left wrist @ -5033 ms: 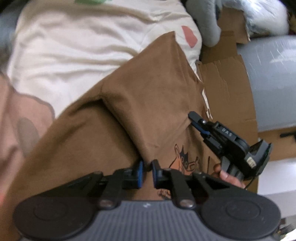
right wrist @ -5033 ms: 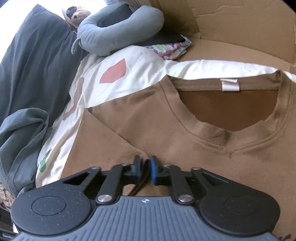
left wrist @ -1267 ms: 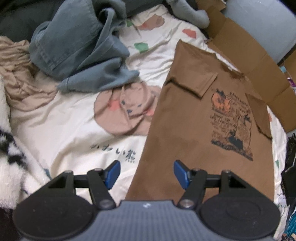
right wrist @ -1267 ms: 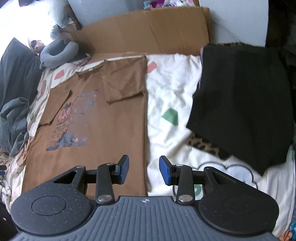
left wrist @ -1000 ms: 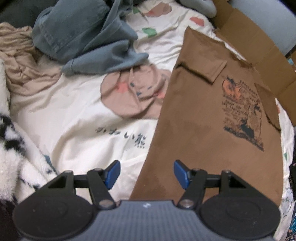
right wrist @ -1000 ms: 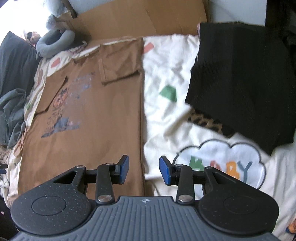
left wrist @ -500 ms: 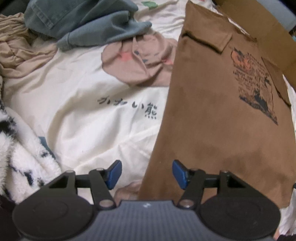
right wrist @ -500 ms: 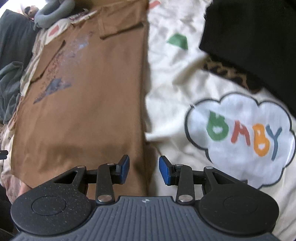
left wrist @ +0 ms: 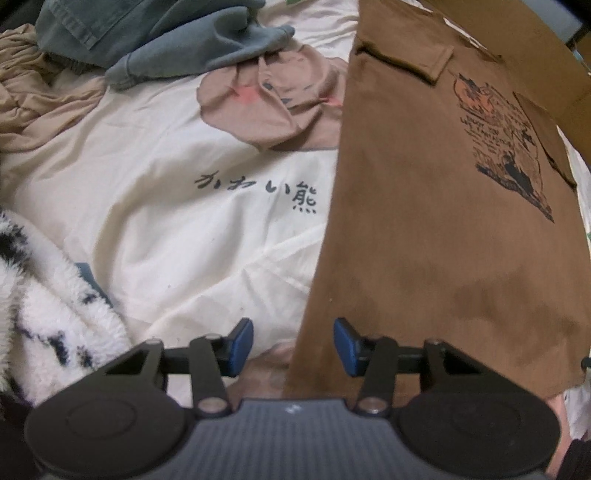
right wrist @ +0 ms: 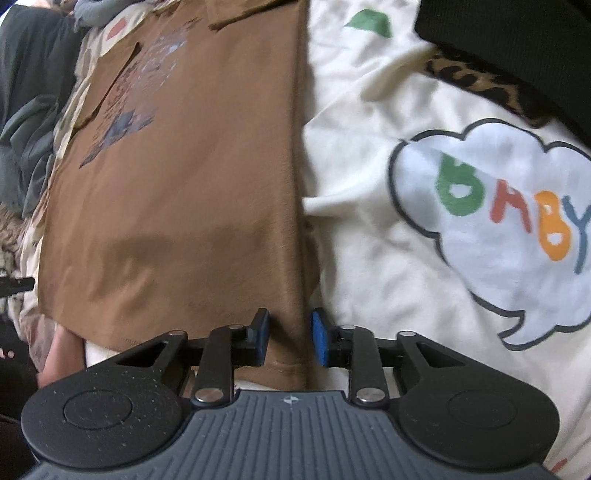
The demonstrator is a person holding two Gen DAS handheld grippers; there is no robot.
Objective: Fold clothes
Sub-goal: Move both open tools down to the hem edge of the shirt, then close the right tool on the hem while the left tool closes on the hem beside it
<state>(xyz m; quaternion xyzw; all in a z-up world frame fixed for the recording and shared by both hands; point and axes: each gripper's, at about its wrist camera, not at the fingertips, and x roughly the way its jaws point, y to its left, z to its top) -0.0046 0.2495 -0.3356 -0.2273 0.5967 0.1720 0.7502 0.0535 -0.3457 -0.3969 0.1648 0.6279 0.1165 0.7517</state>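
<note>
A brown T-shirt [left wrist: 424, 221] with a dark printed picture lies flat on the cream bedspread [left wrist: 166, 240], both sleeves folded inward. My left gripper [left wrist: 293, 347] points down at its near left hem corner. Its jaws are closing with the shirt's edge between them, and the pads do not press on the cloth. In the right wrist view the same T-shirt [right wrist: 184, 184] fills the left half. My right gripper [right wrist: 290, 341] straddles the near right hem corner, jaws closing. A narrow strip of cloth lies flat between the pads, with a gap still showing.
A grey-blue garment [left wrist: 166, 33], a beige one [left wrist: 33, 85] and a fluffy black-and-white blanket [left wrist: 44, 306] lie to the left. Cardboard [left wrist: 517, 40] borders the far side. To the right lie a black garment [right wrist: 517, 37] and a leopard-print piece [right wrist: 480, 85].
Both grippers have sunk toward the shirt's near hem, which now lies between their jaws. Both pairs of jaws have narrowed, the right more clearly.
</note>
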